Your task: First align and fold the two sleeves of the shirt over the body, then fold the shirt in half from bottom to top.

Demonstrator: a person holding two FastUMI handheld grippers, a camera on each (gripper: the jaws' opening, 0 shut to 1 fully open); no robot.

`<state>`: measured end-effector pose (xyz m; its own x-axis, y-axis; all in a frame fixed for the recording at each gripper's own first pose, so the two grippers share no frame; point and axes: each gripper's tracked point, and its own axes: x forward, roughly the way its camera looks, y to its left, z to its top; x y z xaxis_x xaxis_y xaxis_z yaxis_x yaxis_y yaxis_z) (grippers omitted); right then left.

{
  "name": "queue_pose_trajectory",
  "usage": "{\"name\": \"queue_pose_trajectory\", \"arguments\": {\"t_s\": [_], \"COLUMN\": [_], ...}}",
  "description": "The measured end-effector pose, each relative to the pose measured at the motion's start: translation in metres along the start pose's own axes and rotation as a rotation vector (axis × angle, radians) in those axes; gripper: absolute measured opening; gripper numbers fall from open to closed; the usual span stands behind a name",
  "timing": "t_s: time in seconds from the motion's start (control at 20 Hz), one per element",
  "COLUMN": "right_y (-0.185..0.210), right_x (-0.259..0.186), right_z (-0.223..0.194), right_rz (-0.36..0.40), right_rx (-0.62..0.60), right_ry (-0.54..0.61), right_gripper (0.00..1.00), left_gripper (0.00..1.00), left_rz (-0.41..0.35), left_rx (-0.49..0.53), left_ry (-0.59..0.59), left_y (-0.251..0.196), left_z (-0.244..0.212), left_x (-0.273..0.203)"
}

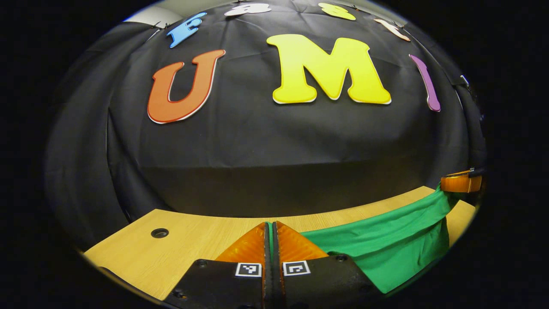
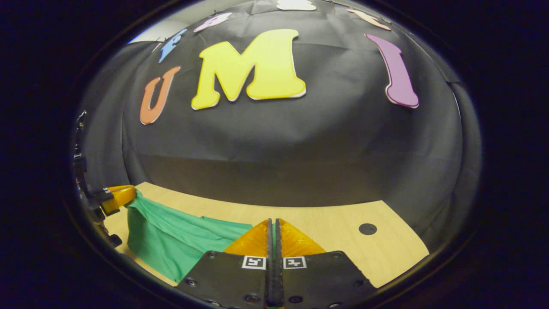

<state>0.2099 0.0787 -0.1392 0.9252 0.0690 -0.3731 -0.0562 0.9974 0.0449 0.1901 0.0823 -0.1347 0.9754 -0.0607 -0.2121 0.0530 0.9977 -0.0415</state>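
Both tongs, left (image 1: 272,240) and right (image 2: 273,236), pinch the green shirt (image 1: 386,240) shut, its lifted edge stretched between them above the tabletop (image 1: 188,240).

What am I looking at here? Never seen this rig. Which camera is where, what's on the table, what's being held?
No robot arm: a person holds a two-finger gripper in each hand, and a fisheye camera rides on each one, looking forward along its fingers.

In the left gripper view, the left gripper sits at the bottom, jaws closed on a thin edge of the green fabric shirt. The cloth stretches to the other gripper at the far right.

The right gripper view mirrors this: the right gripper is closed on the same cloth, which runs to the left.

The shirt hangs lifted between both grippers over the light wooden table, which has a round hole.
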Motion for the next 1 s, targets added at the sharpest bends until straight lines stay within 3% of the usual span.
{"name": "queue_pose_trajectory", "arguments": {"t_s": [0.15,0.35,0.55,0.65,0.75,0.8,0.9,1.0], "right_y": [-0.009,-0.013,-0.005,-0.011,-0.01,-0.019,-0.028,-0.027], "right_x": [0.042,0.081,0.09,0.092,0.083,0.077,0.062,0.042], "right_z": [-0.013,-0.018,-0.031,-0.034,-0.03,-0.029,-0.024,-0.016], "right_rz": [-0.025,-0.081,-0.09,-0.108,-0.096,-0.122,-0.148,-0.123], "right_rx": [-0.005,-0.117,-0.146,-0.11,-0.102,-0.12,-0.114,-0.058], "right_ry": [0.035,-0.008,0.017,0.024,0.029,0.035,0.049,0.054], "right_gripper": [0.0,0.0,0.0,0.07,0.67,0.97,0.95,0.96], "left_gripper": [0.05,0.05,0.06,0.1,0.39,0.59,1.0,1.0], "left_rz": [-0.029,-0.034,-0.024,-0.024,0.002,0.007,0.01,0.033], "left_rx": [0.024,0.134,0.121,0.096,0.087,0.077,0.034,-0.021], "left_ry": [-0.038,-0.025,0.005,0.015,0.035,0.054,0.092,0.112], "left_y": [-0.011,-0.018,-0.01,-0.007,0.0,0.002,0.004,0.011], "left_z": [-0.004,-0.023,-0.036,-0.039,-0.044,-0.048,-0.053,-0.055], "left_x": [0.03,0.058,0.058,0.053,0.049,0.047,0.03,0.016]}}
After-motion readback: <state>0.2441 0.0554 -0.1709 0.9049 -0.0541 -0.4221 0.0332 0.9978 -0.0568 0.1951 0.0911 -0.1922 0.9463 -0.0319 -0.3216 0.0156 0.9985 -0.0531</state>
